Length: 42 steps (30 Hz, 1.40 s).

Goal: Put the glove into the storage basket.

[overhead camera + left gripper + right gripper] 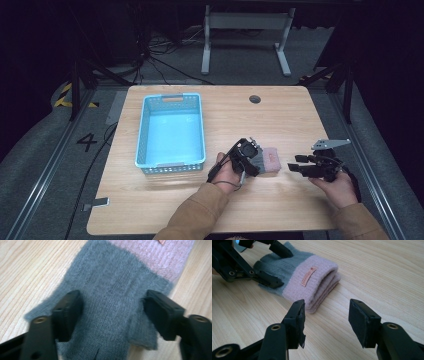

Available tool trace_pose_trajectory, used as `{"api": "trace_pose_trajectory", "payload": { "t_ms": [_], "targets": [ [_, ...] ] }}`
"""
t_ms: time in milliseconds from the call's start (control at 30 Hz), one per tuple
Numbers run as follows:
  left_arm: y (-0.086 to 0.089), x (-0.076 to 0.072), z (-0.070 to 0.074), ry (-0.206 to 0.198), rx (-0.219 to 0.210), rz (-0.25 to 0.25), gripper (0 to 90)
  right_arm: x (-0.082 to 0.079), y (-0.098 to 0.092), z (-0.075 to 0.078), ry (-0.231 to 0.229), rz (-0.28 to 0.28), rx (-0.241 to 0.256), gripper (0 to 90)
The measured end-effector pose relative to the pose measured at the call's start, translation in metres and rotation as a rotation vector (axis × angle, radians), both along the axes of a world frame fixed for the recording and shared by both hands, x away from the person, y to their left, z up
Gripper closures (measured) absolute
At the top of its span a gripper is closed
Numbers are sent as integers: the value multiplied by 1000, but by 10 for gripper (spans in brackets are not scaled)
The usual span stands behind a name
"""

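Observation:
A knitted glove [270, 160] with a grey finger part and a pink cuff lies folded on the wooden table [280, 115], right of centre near the front. My left gripper [256, 161] is open, its jaws standing on either side of the grey part [110, 270]. In the left gripper view the left gripper [113, 298] has a pad at each edge of the knit. My right gripper [294, 164] is open a short way to the right of the cuff, not touching it. The right gripper view shows the right gripper [327, 307] facing the pink cuff [312, 277], with the left gripper [280, 267] beyond.
An empty light blue plastic basket [172, 97] stands on the left half of the table. A round cable hole [255, 99] sits near the far edge. Beyond the table are a white frame leg [206, 45] and cables on the floor.

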<state>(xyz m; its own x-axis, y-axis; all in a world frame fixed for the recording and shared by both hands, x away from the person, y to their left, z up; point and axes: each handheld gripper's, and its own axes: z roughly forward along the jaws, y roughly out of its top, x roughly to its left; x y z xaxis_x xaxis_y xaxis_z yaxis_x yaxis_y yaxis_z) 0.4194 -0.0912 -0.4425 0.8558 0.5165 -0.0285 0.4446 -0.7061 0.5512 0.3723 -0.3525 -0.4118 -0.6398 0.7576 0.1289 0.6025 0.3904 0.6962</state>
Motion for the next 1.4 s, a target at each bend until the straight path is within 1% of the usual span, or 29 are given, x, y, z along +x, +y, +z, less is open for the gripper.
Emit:
{"api": "trace_pose_trajectory", "payload": {
  "t_ms": [33,100,133,200,367,467,533,600,667,700,733,767,833,867,900,933,967,1033,1067,1100,1267,1400],
  "targets": [
    [0,-1,0,0,-4,-4,445,0,0,0,0,0,0,477],
    [-1,-3,2,1,-9,-9,532,0,0,0,0,-1,-1,478],
    [-1,-3,2,0,-9,-11,532,0,0,0,0,1,2,477],
    [-2,-6,3,-9,-8,-1,589,1,0,0,-1,2,3,480],
    [0,-6,5,-9,-19,8,643,2,2,1,0,7,5,484],
    [4,-9,11,-16,-27,0,654,3,4,2,-8,17,13,487],
    [5,-11,12,-22,-31,4,657,3,4,2,-11,17,14,488],
    [7,-14,16,-26,-46,7,660,3,3,3,-23,19,20,490],
    [11,-17,22,-25,-51,6,663,4,-1,4,-25,7,39,490],
    [11,-17,22,-25,-51,6,664,4,-1,4,-25,7,39,490],
    [15,-18,26,-28,-57,3,665,5,-2,5,-25,0,45,491],
    [15,-18,26,-28,-57,3,665,5,-2,5,-25,0,45,491],
    [23,-21,34,-29,-78,10,665,7,-4,4,-22,-1,47,490],
    [25,-21,37,-32,-82,12,665,8,-4,3,-21,0,48,490],
    [25,-21,37,-32,-82,12,665,8,-4,3,-21,0,48,490],
    [31,-23,43,-38,-90,11,665,10,-4,2,-18,-1,54,490],
    [31,-23,43,-38,-90,11,665,10,-4,2,-18,-1,54,490],
    [36,-23,49,-40,-92,8,665,11,-3,2,-11,-3,55,490],
    [41,-24,55,-45,-95,12,665,13,-2,2,-12,-1,57,489],
    [41,-24,55,-45,-95,12,665,13,-2,2,-12,-1,57,489],
    [54,-24,68,-51,-121,20,665,15,0,0,2,4,60,488],
    [63,-24,77,-58,-131,28,664,16,2,-2,4,8,55,487]
  ]
}}
